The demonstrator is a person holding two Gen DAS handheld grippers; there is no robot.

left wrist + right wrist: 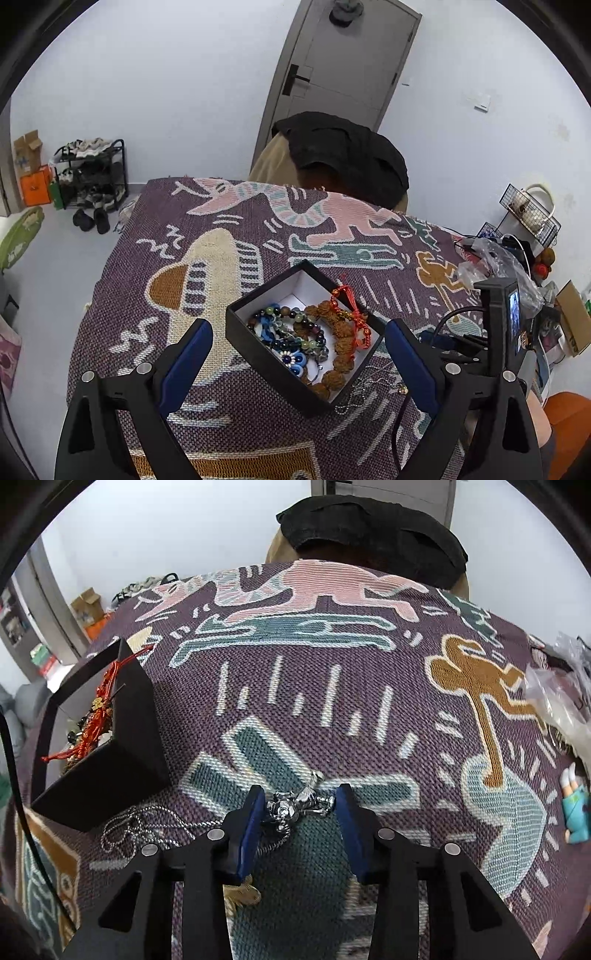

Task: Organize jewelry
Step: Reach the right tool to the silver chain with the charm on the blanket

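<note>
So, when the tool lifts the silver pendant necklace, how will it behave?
The silver pendant looks like solid metal, so probably rigid and maybe slippery between the open right tool's pads. Its thin chain lies in loose coils, so it will likely dangle and trail.

A woven cloth [221,258] with purple ground and pink, teal and tan figures covers the tabletop. Beyond its far edge stands a chair with a black garment [343,147] draped over the back, and behind that a grey door [343,66]. Left of the cloth, a shoe rack [90,173] stands against the wall. At its right edge lie clear plastic bags [495,258] and a small figurine [576,808].
</note>
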